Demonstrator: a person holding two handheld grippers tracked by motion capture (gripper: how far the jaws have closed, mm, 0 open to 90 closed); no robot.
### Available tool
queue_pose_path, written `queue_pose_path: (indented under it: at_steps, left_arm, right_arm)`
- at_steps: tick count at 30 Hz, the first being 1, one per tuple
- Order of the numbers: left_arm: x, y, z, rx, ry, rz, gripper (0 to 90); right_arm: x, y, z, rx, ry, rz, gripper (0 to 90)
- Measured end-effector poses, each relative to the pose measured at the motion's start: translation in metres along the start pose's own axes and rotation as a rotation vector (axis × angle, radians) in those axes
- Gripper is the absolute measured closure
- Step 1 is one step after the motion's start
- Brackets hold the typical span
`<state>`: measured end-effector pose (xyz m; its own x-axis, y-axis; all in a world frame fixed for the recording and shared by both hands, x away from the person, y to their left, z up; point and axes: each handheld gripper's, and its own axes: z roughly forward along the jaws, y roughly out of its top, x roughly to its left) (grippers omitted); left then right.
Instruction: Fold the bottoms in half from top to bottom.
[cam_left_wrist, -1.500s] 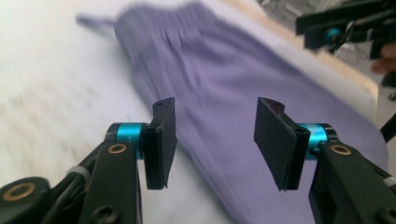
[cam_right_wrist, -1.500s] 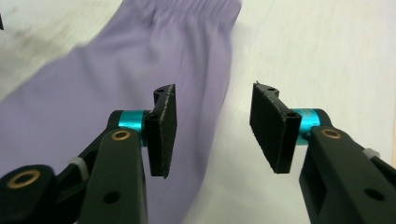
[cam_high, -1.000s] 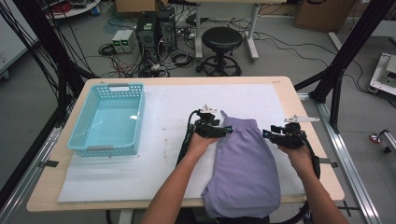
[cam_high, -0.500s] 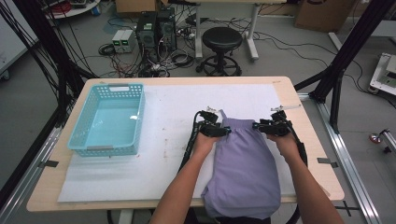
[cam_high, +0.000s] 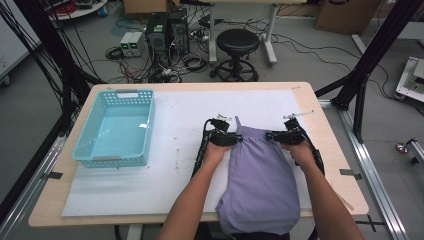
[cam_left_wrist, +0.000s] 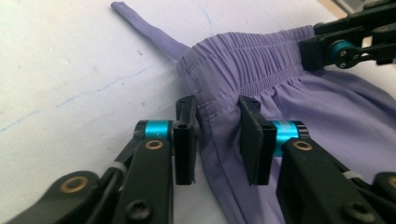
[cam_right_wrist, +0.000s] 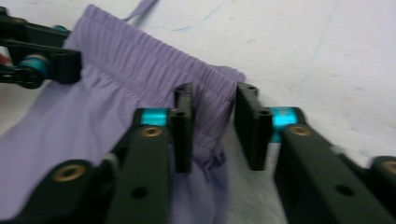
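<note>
We are closing our left gripper (cam_left_wrist: 217, 140) around the left waistband corner of the purple shorts (cam_high: 260, 175); its narrowed jaws are not yet pinching. Our right gripper (cam_right_wrist: 212, 133) is closing likewise around the right corner.

A matt lilac cloth garment (cam_high: 260, 180) with a gathered elastic waistband is lying on a white, faintly scuffed paper-like sheet (cam_high: 170, 150) covering a pale wooden table (cam_high: 345, 155); a glossy turquoise plastic lattice basket (cam_high: 117, 127) is gleaming.

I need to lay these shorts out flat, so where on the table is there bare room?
Bare white mat lies between the blue basket and the purple shorts, and beyond the waistband toward the far edge. The near right side is crowded: shorts, the left gripper and right gripper.
</note>
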<state>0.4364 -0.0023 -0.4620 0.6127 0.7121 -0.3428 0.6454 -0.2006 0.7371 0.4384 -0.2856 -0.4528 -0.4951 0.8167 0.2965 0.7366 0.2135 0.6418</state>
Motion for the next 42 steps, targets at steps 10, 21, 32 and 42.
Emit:
queue_pose_path:
  at_steps: [10, 21, 32, 42]
  left_arm:
    - [-0.005, 0.007, -0.011, -0.047, -0.042, 0.064, 79.6]
    - [-0.013, 0.013, -0.034, -0.156, -0.128, 0.124, 79.3]
    - [-0.04, -0.006, -0.068, -0.2, -0.172, 0.171, 78.4]
    - [-0.061, -0.039, -0.086, -0.213, -0.225, 0.221, 78.2]
  right_arm:
    - [0.002, 0.005, -0.007, -0.023, 0.014, -0.04, 83.2]
    - [0.008, 0.011, -0.038, -0.158, 0.05, -0.128, 82.8]
    - [0.038, -0.006, -0.075, -0.216, 0.058, -0.198, 82.5]
    - [0.06, -0.048, -0.098, -0.248, 0.082, -0.243, 82.4]
